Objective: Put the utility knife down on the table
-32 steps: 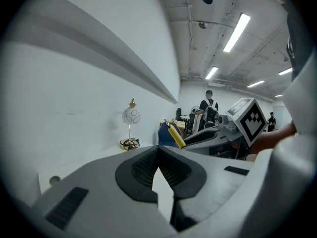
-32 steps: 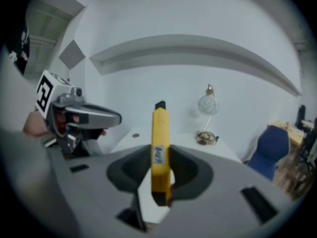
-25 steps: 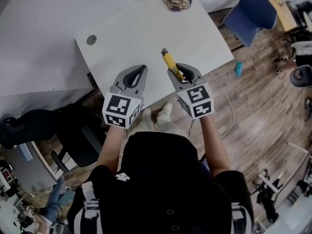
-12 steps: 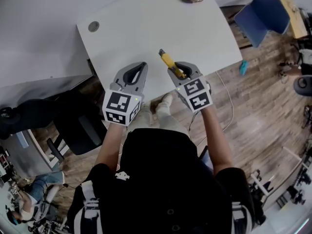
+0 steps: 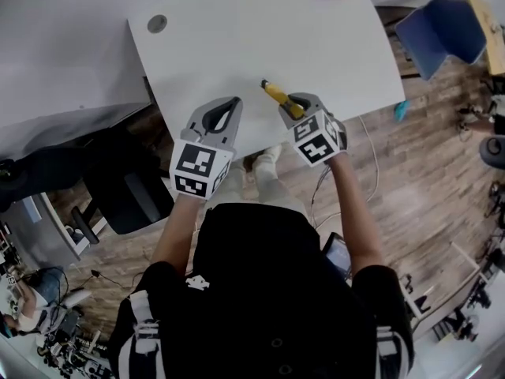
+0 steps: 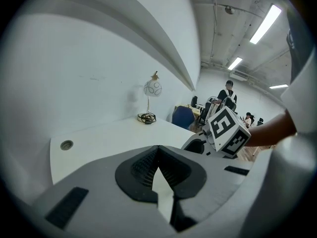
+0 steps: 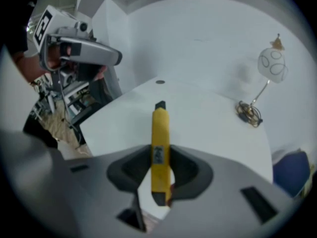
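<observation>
A yellow knife (image 7: 160,143) sits clamped between the jaws of the right gripper (image 5: 293,105), its black tip pointing forward over the near edge of a white table (image 5: 260,38). The left gripper (image 5: 230,107), just beside, has its jaws pressed together on nothing. A lamp (image 7: 271,63) stands at the table's far side.

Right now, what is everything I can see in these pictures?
utility knife: one, yellow with a black tip, clamped in the right hand-held gripper, over the table
table: one, white, in front of the person
cable hole: one, grey, table's far left corner
lamp: one, white globe, far table edge, coiled cord at its base
chair: one, blue, on the wooden floor right of the table
office chair: one, black, left of the person
left hand-held gripper: one, grey, shut, empty
right hand-held gripper: one, grey, shut on the knife
</observation>
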Demonstrator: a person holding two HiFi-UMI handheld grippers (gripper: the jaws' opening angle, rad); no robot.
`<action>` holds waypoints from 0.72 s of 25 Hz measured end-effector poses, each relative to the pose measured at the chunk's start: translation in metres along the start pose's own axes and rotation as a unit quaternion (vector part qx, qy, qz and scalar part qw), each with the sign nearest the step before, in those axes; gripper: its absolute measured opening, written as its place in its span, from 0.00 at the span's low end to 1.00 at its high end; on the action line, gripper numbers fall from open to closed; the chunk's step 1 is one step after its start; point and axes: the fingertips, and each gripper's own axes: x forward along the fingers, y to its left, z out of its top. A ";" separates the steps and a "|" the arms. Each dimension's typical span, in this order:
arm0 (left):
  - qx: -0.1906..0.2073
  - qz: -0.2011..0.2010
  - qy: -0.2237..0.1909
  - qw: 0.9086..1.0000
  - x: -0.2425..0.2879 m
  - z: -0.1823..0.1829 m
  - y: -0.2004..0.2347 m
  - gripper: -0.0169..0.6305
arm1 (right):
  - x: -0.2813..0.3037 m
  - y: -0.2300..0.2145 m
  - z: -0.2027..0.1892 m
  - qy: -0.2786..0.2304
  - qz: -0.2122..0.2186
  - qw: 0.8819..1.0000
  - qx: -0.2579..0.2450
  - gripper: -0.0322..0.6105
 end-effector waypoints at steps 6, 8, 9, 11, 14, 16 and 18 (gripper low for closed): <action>-0.007 -0.002 0.015 1.000 0.007 -0.015 0.003 0.05 | 0.027 -0.004 -0.020 0.061 0.018 0.998 -0.024 0.26; -0.008 -0.003 0.021 1.000 0.009 -0.020 0.004 0.05 | 0.035 -0.009 -0.027 0.078 0.018 0.996 -0.027 0.26; -0.008 -0.004 0.022 1.000 0.010 -0.022 0.005 0.05 | 0.038 -0.011 -0.030 0.086 0.017 0.996 -0.028 0.26; -0.011 -0.004 0.025 1.000 0.011 -0.023 0.006 0.05 | 0.045 -0.017 -0.036 0.100 0.015 0.994 -0.030 0.26; -0.014 -0.005 0.030 0.999 0.014 -0.026 0.006 0.05 | 0.052 -0.024 -0.046 0.119 0.015 0.992 -0.035 0.26; -0.014 -0.006 0.033 0.999 0.015 -0.029 0.006 0.05 | 0.057 -0.026 -0.051 0.129 0.016 0.991 -0.038 0.26; -0.014 -0.006 0.035 0.999 0.015 -0.031 0.005 0.05 | 0.059 -0.026 -0.055 0.137 0.018 0.990 -0.036 0.26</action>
